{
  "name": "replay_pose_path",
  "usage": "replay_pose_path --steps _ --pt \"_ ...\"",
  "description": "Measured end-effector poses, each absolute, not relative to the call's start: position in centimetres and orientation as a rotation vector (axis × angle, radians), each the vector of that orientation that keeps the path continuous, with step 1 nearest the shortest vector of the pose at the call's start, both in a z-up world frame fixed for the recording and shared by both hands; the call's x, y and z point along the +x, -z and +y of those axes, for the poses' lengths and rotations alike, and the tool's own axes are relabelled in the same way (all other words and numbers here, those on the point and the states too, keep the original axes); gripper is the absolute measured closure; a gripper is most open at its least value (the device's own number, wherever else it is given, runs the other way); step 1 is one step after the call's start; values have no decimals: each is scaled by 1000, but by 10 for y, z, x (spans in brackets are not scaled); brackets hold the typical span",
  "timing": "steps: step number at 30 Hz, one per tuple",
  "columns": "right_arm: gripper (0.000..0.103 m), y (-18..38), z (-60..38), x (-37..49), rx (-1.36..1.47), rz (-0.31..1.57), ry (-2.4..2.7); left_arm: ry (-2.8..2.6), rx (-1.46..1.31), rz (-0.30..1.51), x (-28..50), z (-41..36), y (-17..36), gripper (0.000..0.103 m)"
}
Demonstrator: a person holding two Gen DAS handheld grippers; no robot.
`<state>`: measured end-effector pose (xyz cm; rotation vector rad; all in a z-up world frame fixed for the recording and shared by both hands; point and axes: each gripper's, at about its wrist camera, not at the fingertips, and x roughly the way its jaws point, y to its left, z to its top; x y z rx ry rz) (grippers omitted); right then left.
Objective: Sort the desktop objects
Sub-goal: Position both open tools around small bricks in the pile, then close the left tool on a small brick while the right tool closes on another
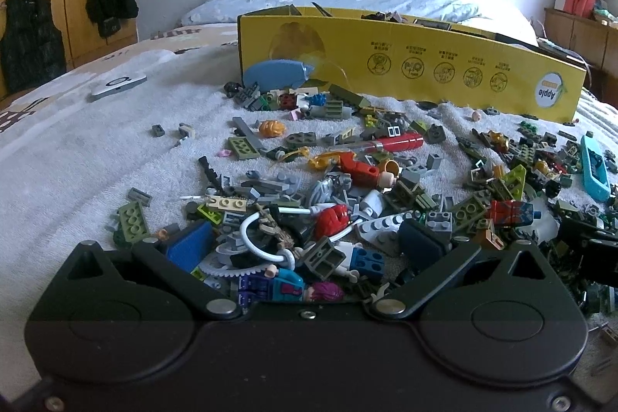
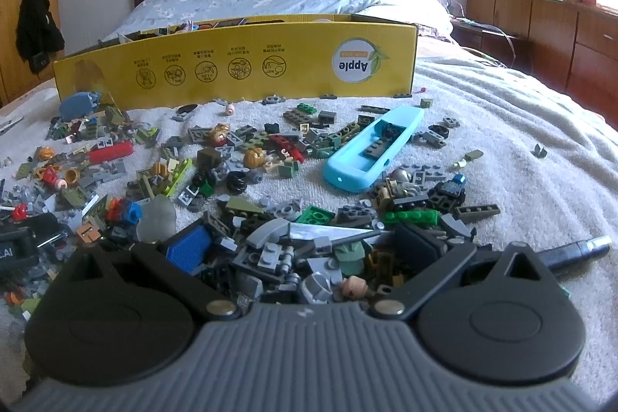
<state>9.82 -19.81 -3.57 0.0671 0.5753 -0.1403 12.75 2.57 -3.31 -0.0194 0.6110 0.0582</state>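
Loose toy bricks point(image 1: 293, 188): mid-frame heap on towelled bed, before yellow box point(image 1: 405, 64). Light, stiff, slippery; pinch flat sides. Left gripper point(image 1: 305, 246), right gripper point(image 2: 305, 246): both spread wide, empty.

Glossy plastic bricks point(image 1: 386, 224) (rough terry towel point(image 1: 96, 157)).

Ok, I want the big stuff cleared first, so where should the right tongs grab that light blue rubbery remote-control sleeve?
Grip the light blue silicone sleeve across its narrow width at the near rounded end, coming from above. It lies flat, open side up, angled away toward the yellow cardboard box, with bricks inside farther up. The near end looks barest, and the long thin walls suit a crosswise pinch.
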Motion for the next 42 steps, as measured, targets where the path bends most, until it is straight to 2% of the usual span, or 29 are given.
replay_pose_path --steps 17,29,37,42 --pt "0 33 -206 93 96 574 89 -57 8 744 123 22 19 1" --pt "0 28 -210 87 84 601 8 -20 -2 765 111 19 4 1" --pt "0 23 -202 58 15 547 -53 -4 2 720 102 17 1 1" --pt "0 17 -199 45 13 517 -66 54 19 626 83 20 -2 1"
